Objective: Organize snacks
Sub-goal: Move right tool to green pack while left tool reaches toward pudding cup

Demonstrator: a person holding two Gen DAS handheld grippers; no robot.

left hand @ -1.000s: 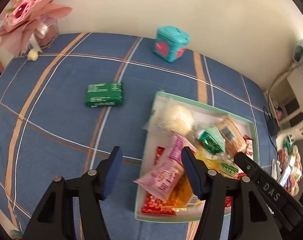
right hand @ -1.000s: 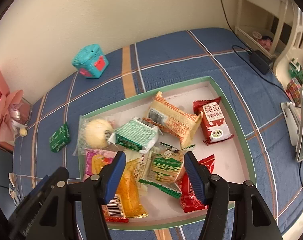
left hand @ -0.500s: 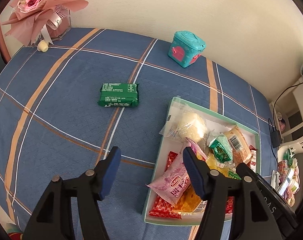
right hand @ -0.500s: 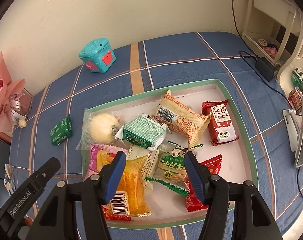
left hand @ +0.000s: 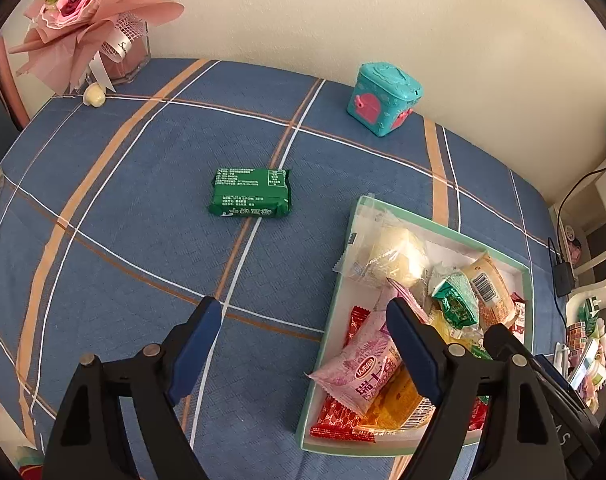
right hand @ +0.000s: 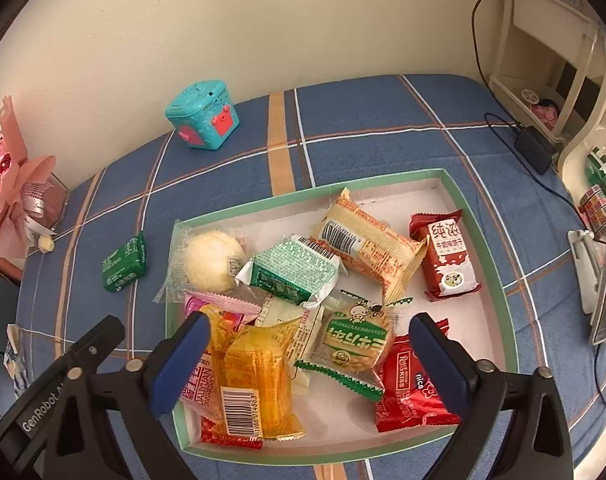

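Left wrist view shows the one snack still outside the tray: a dark green foil-wrapped rectangular snack packet [left hand: 250, 192] lying flat on the blue plaid tablecloth [left hand: 143, 240], well apart from the shallow white tray with a mint-green rim [left hand: 443, 226] at about four o'clock of it. The left gripper [left hand: 299, 344] hangs over bare cloth with its blue-padded jaws spread and nothing between them; they have just been opening. The packet lies at roughly eleven o'clock from that claw, its long axis running nine to three across the view, so the jaws as they stand would span its length, not its narrow width; a roll of the wrist looks needed. The right gripper [right hand: 309, 354] is likewise spread wide, having just opened, and holds nothing; it hovers above the tray's pile, over a yellow-orange wrapped cake [right hand: 259, 376] and a green-and-white biscuit packet [right hand: 355, 340]. From there the green packet [right hand: 124, 262] sits at ten o'clock, beyond the tray's rim, so the left hand seems the nearer one.
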